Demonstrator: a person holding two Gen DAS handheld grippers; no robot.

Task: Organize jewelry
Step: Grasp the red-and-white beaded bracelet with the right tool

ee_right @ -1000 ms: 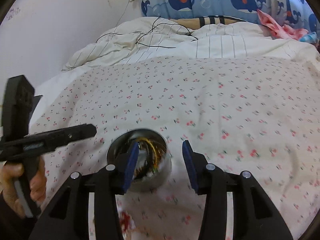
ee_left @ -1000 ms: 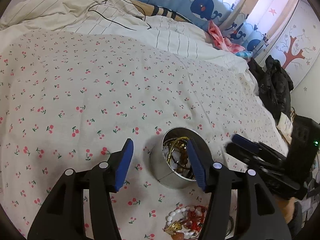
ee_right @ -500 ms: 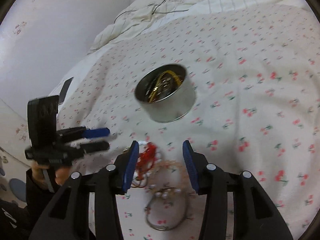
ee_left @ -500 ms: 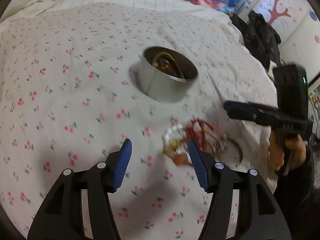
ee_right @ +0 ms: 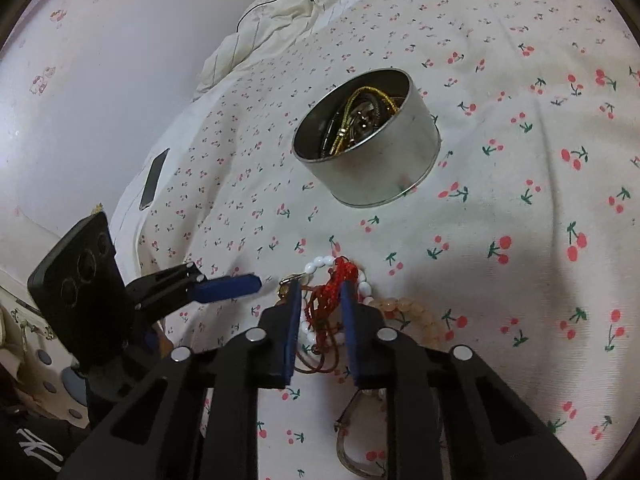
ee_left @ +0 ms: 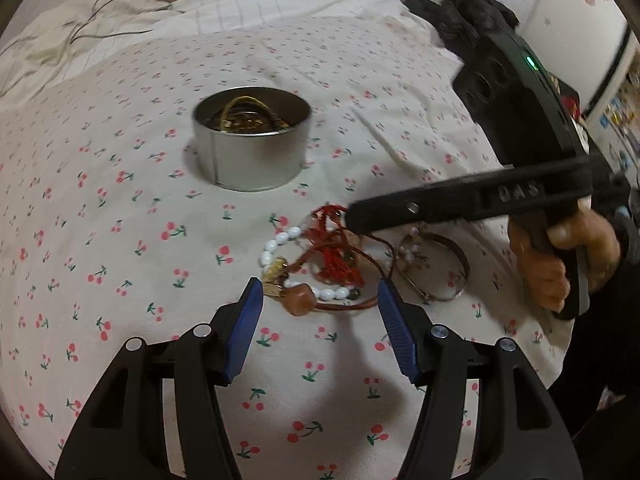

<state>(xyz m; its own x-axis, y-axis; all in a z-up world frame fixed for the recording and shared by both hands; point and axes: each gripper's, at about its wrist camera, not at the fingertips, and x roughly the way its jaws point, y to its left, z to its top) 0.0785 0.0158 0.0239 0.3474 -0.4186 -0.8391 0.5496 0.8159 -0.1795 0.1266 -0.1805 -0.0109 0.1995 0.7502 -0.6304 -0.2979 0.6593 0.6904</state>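
Observation:
A jewelry pile lies on the cherry-print sheet in front of a round silver tin (ee_left: 256, 160) (ee_right: 384, 172) holding gold chains. The pile has a white bead bracelet (ee_left: 276, 244) (ee_right: 320, 262), a red cord bracelet (ee_left: 336, 268) (ee_right: 344, 270), a metal bangle (ee_left: 456, 252) (ee_right: 348, 412) and peach beads (ee_right: 404, 306). My right gripper (ee_right: 320, 292) (ee_left: 354, 218) is down in the pile, its jaws closing on the red cord, which fills the gap. My left gripper (ee_left: 320, 296) (ee_right: 240, 282) hovers open over the near edge, above white beads and an amber stone (ee_left: 300, 300).
A person's hand (ee_left: 552, 264) holds the right gripper's handle. A dark phone (ee_right: 154, 178) lies near the bed's left edge by the wall. Rumpled striped bedding (ee_left: 100, 40) with a thin cable lies behind the tin. A black jacket (ee_left: 472, 12) lies at the far right.
Both grippers have dropped from the tin toward the jewelry pile. The right jaws have narrowed around the red cord. The left gripper has drawn closer to the pile, still open.

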